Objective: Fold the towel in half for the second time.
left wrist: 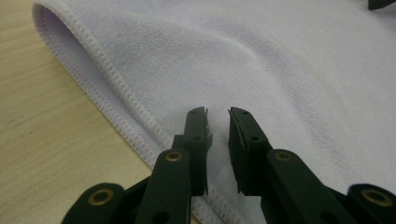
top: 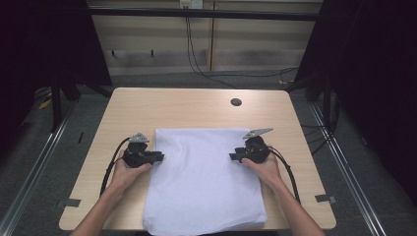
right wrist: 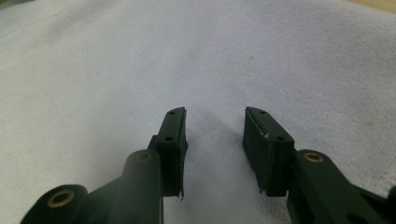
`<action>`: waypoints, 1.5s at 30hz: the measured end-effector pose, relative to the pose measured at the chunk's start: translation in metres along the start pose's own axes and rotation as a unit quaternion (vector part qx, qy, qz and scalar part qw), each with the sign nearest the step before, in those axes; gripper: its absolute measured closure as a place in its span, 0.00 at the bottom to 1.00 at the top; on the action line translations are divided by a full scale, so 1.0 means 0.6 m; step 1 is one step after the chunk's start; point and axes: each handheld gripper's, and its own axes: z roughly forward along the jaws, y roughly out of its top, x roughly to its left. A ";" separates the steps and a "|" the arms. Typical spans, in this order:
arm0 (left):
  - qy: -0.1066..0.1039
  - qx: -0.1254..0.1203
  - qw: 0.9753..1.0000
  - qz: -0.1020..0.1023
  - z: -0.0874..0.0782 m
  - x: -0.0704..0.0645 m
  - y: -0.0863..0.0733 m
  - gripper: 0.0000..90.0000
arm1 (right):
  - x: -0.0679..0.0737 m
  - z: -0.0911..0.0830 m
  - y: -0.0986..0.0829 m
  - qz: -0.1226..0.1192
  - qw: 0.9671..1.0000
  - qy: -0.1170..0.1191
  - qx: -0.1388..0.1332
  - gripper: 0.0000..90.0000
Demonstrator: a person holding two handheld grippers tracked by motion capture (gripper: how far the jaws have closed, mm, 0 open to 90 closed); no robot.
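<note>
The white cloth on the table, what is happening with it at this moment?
A person sits at a light wooden table with a two-jaw gripper in each hand. A white folded fabric cloth lies flat in the middle. The left gripper is at the cloth's left edge, just past the stitched hem, and the right gripper is at its right edge. Both have their jaws apart over the fabric, and neither holds it yet. Probably they are about to grasp it.
</note>
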 end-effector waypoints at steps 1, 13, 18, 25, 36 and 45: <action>-0.002 0.002 1.000 0.000 -0.001 -0.002 -0.001 0.87 | 0.002 0.000 -0.001 -0.002 1.000 0.002 -0.001 0.66; -0.002 0.016 0.999 0.031 -0.037 -0.049 -0.040 0.88 | 0.048 -0.044 -0.048 -0.038 0.999 0.014 0.025 0.71; -0.021 0.023 0.999 0.037 -0.051 -0.068 -0.056 0.88 | 0.063 -0.063 -0.068 -0.039 0.998 0.016 0.035 0.74; -0.047 0.041 0.997 0.041 -0.068 -0.096 -0.074 0.88 | 0.078 -0.081 -0.089 -0.039 0.998 0.027 0.036 0.74; -0.073 0.056 0.995 0.043 -0.086 -0.121 -0.092 0.85 | 0.100 -0.104 -0.113 -0.025 0.996 0.073 0.050 0.71; -0.054 0.013 0.998 0.016 -0.101 -0.094 -0.074 0.81 | 0.036 -0.147 -0.076 -0.013 1.000 -0.001 -0.025 0.67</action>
